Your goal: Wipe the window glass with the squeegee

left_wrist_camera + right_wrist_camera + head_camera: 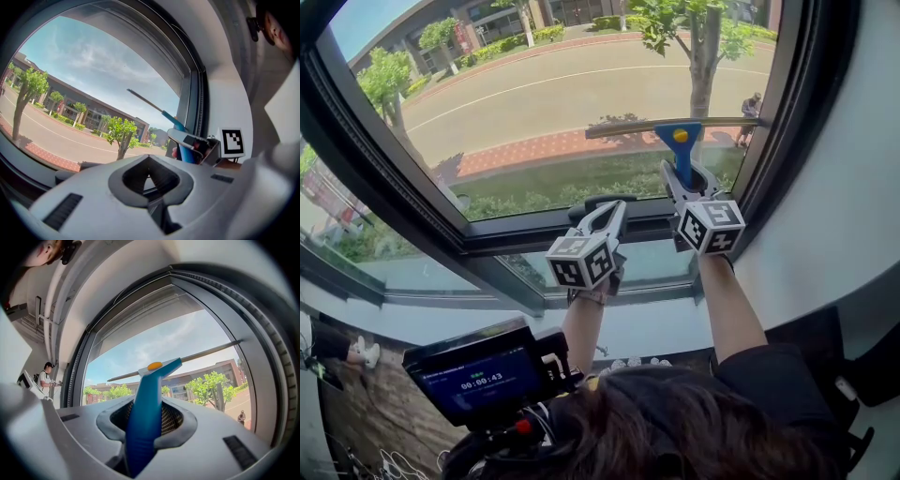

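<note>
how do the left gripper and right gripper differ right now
The left gripper has its jaws together on nothing; the right gripper has its jaws clamped on the blue handle of the squeegee. The left gripper sits lower, by the bottom window frame; the right gripper is further up, holding the squeegee blade at the glass. Both point toward the glass.

Left gripper [616, 210], right gripper [684, 176]: jaws closed.
</note>
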A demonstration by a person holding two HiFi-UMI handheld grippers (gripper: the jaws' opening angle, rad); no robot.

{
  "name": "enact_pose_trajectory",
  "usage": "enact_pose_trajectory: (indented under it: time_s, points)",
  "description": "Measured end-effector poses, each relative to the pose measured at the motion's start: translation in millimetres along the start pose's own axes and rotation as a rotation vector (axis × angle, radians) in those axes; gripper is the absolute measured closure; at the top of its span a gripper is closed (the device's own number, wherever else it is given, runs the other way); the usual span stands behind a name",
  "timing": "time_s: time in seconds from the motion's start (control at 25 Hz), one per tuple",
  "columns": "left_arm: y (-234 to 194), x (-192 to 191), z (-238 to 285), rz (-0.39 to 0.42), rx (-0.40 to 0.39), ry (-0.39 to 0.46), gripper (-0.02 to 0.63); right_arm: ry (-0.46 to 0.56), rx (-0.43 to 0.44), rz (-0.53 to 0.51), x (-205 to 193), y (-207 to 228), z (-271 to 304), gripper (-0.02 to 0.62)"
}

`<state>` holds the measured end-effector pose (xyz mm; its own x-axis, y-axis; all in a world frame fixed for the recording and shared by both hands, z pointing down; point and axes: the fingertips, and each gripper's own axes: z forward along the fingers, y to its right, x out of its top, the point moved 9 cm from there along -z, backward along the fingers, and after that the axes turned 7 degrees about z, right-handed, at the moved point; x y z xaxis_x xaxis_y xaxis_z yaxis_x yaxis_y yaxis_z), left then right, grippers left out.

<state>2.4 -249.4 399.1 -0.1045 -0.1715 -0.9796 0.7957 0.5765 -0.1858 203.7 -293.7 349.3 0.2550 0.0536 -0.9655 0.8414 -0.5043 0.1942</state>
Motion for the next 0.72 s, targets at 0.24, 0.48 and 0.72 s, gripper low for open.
enact_pose_trajectory:
  time_s: [0.24,0.48,0.72]
  points:
    - [-1,-4,-2,-0.008,0.002,-0.004,0.604,-0.057,-0.015,0.019,-27,4,-8,0.480]
    - [2,-5,-1,-0.013,-0.003,-0.011,0.604,-0.106,-0.031,0.027,-44,8,-14,0.480]
    - [1,-8,-1,-0.012,-0.004,-0.016,0.604,-0.140,-0.047,0.042,-62,11,-18,0.480]
